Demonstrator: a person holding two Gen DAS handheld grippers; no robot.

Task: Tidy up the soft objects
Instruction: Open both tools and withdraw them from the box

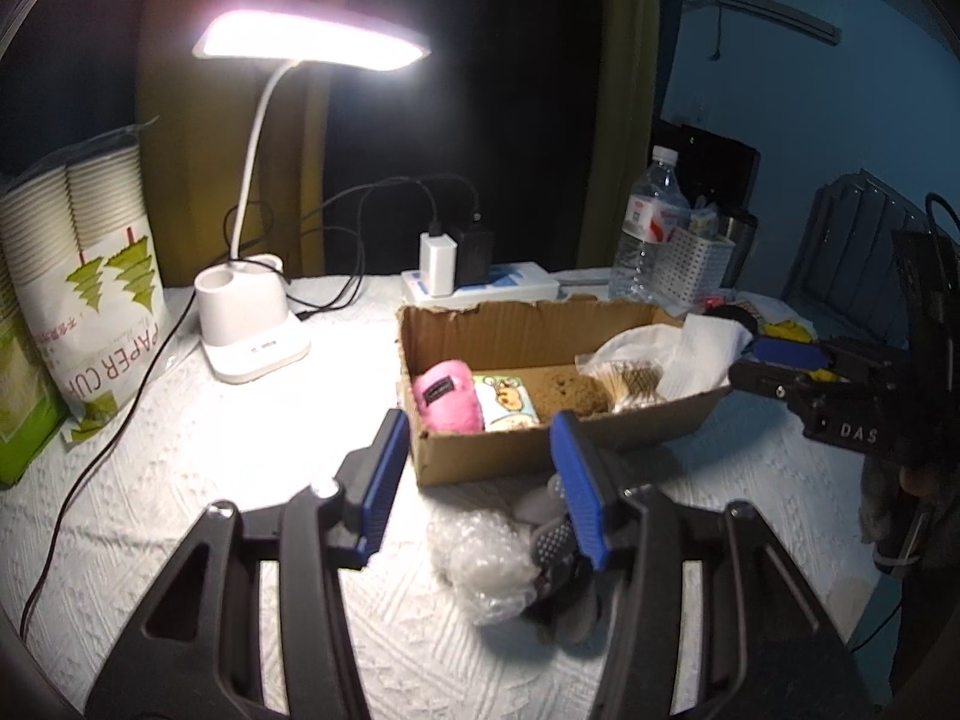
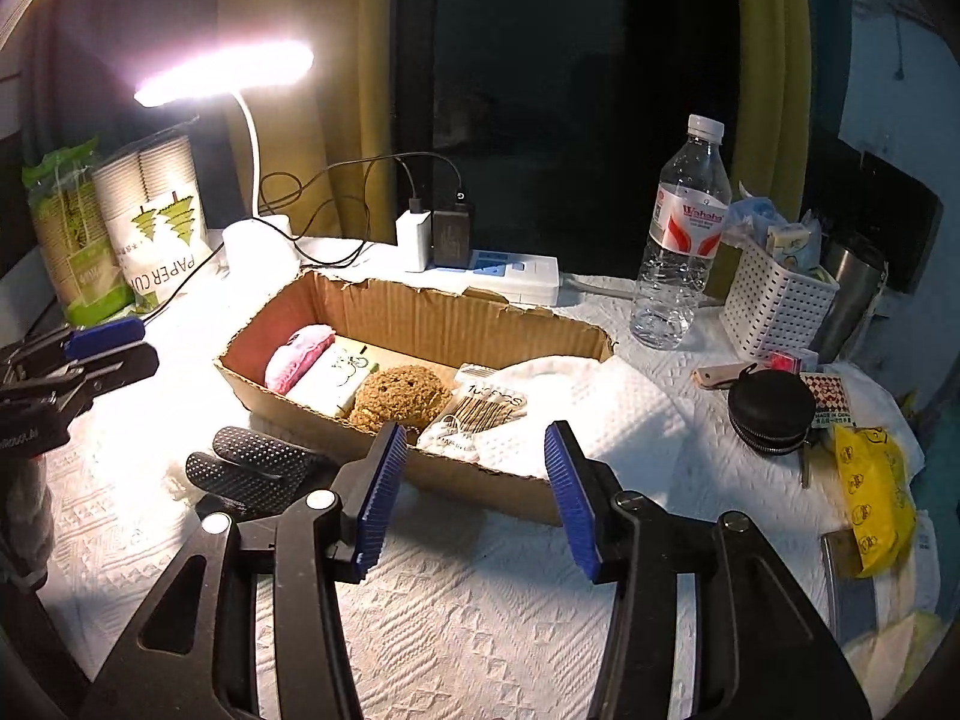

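White textured tablecloth (image 2: 480,630) under a lit desk lamp (image 1: 312,42), cardboard box (image 2: 420,312) at centre.

Inside the box lie a pink plush (image 2: 298,349), a brown plush (image 2: 399,399), a cotton swab pack (image 2: 480,414) and a white towel (image 2: 600,408). Outside it, black dotted gloves (image 2: 258,468) touch bubble wrap (image 1: 486,558). Left gripper (image 1: 480,480) and right gripper (image 2: 471,492) hover with jaws spread wide, holding nothing.

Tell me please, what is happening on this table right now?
A person holds two handheld grippers over a table and is sorting soft things into a cardboard box. The box already holds a pink plush, a printed tissue pack, a brown fuzzy toy, a bag of cotton swabs and a white towel. The left gripper is open above a dotted black glove and a bubble wrap piece lying outside the box. The right gripper is open and empty.
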